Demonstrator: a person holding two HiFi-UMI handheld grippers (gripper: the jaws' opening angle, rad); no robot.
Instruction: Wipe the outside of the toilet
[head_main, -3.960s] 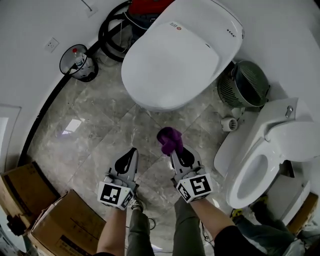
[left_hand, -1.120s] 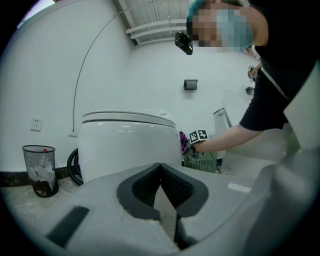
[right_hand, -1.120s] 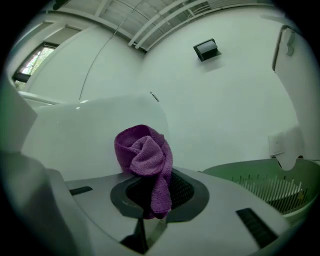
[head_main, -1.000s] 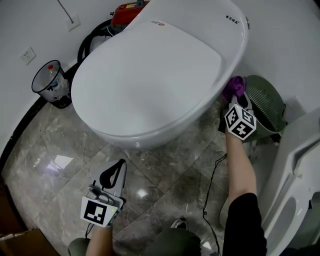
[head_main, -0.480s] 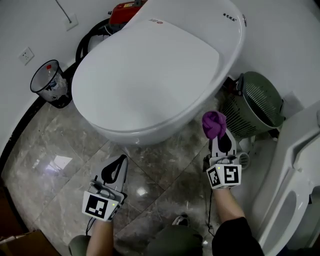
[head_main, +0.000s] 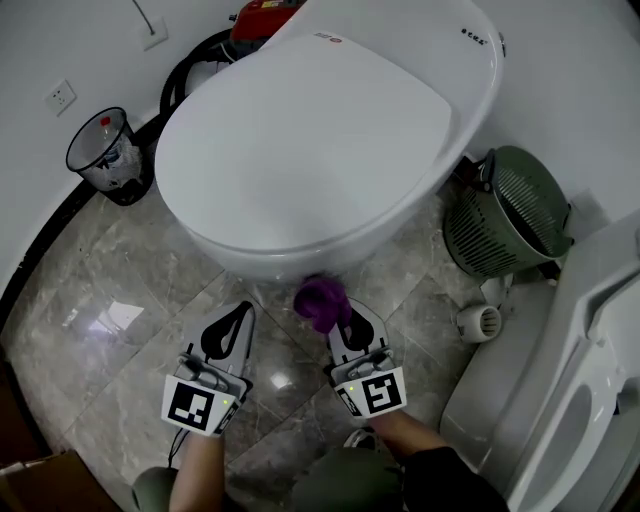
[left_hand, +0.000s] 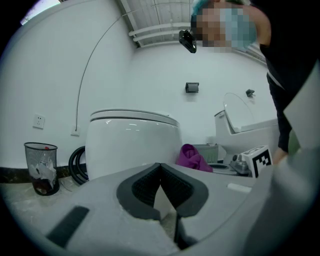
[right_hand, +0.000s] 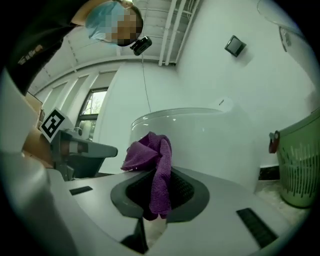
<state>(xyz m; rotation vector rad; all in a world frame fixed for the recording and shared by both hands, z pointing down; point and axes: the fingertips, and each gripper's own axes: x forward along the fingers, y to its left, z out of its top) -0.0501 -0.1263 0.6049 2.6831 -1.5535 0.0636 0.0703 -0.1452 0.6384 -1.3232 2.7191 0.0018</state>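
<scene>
Swinging away from the basket side, the right gripper now sits low in front of the toilet, beside the left gripper. The cloth bunches just under the bowl's front curve; whether it touches I can't tell. I'd say the side pass is over and the front is next. From the head view the toilet is a smooth, glossy white oval with its lid down, on veined, polished stone floor. A ribbed green basket stands to its right and a mesh bin to its left.

In the left gripper view, the left gripper has its dark, ridged pads closed tip to tip on nothing. The toilet rises ahead like a rounded drum, the cloth off to the right.

In the right gripper view, the right gripper is clamped on the cloth, a purple, nubbly knit that is crumpled on top with a tail hanging between the pads. The toilet stands close behind.
</scene>
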